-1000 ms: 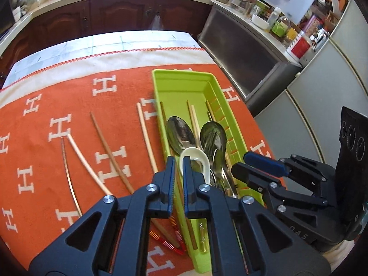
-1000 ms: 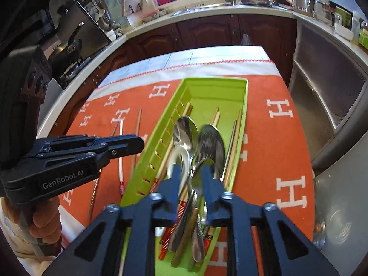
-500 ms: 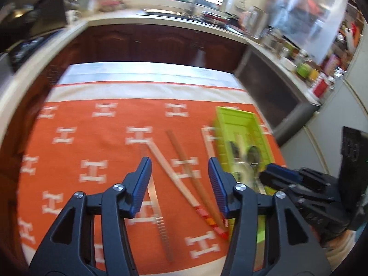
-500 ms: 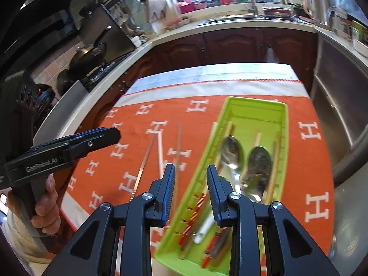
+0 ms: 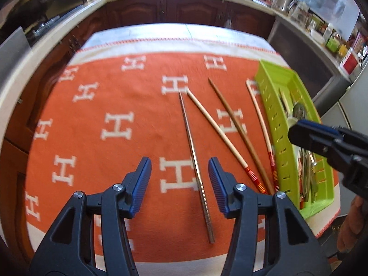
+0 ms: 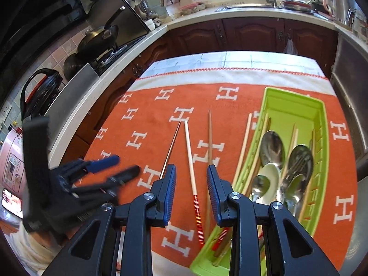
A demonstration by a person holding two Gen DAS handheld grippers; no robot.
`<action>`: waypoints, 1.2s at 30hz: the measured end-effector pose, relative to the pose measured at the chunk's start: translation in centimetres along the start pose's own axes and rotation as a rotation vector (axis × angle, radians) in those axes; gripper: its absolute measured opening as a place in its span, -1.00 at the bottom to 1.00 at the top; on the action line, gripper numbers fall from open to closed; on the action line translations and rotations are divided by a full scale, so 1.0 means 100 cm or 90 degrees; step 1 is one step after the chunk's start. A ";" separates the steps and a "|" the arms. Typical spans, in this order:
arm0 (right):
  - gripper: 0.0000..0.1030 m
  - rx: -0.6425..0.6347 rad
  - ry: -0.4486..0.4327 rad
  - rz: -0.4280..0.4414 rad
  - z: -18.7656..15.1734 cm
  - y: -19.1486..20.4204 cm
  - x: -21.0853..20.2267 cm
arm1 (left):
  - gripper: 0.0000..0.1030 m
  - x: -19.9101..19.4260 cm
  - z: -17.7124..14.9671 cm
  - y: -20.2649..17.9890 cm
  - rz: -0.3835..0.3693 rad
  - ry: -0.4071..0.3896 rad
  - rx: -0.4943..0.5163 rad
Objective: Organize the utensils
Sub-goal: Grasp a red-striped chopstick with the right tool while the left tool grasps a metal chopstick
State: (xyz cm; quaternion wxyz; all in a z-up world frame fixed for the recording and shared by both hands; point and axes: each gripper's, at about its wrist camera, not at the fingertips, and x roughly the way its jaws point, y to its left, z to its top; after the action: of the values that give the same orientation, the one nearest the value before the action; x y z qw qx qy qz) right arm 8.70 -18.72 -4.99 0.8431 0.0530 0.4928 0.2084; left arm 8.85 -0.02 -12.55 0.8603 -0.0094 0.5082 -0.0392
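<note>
Several chopsticks lie loose on the orange cloth [image 5: 138, 142] left of the green tray [image 5: 274, 117]. My left gripper [image 5: 179, 168] is open above the cloth, and the metal chopstick [image 5: 195, 165] lies below the gap between its fingers. To its right lie a pale red-banded chopstick [image 5: 220, 133], a brown chopstick [image 5: 237, 124] and another pale chopstick [image 5: 261, 119]. My right gripper [image 6: 191, 172] is open over the red-banded chopstick [image 6: 191, 161], beside the tray [image 6: 296, 96]. In the tray lie metal spoons [image 6: 272, 147], a white spoon [image 6: 268, 179] and more chopsticks. Nothing is gripped.
The cloth ends at the table's near edge [image 5: 184, 266]. A dark-wood counter [image 6: 253, 34] runs behind the table, with a stove and pan [image 6: 99, 36] at the left. A steel cabinet [image 5: 306, 53] stands close to the tray's right. A hand [image 5: 352, 225] holds the right gripper.
My left gripper went from shut to open and swung left off the tray to the loose chopsticks. The right gripper also moved left, from over the spoons to the cloth.
</note>
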 end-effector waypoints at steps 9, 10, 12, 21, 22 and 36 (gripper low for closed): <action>-0.45 0.018 0.029 0.015 0.004 -0.003 0.026 | -0.06 0.039 0.000 -0.016 0.025 0.034 -0.006; -0.45 0.019 0.030 0.016 0.004 -0.004 0.028 | -0.06 0.043 0.000 -0.016 0.026 0.037 -0.012; -0.45 0.019 0.033 0.016 0.006 -0.003 0.033 | -0.07 0.050 0.001 -0.015 0.028 0.046 -0.023; -0.45 0.019 0.061 0.016 0.009 0.000 0.058 | -0.53 0.051 0.002 -0.012 0.042 0.026 -0.023; -0.45 0.018 0.064 0.015 0.009 0.001 0.061 | -0.60 0.050 0.002 -0.011 0.040 0.026 -0.025; -0.45 0.023 0.165 -0.041 0.019 0.010 0.123 | -0.93 0.039 -0.009 0.018 -0.014 0.028 -0.055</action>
State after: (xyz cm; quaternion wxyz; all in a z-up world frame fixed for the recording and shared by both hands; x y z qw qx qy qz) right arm 15.31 -12.62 -13.70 0.7775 0.0245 0.6029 0.1773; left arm 10.05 1.49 -16.51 0.8471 -0.0514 0.5282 -0.0267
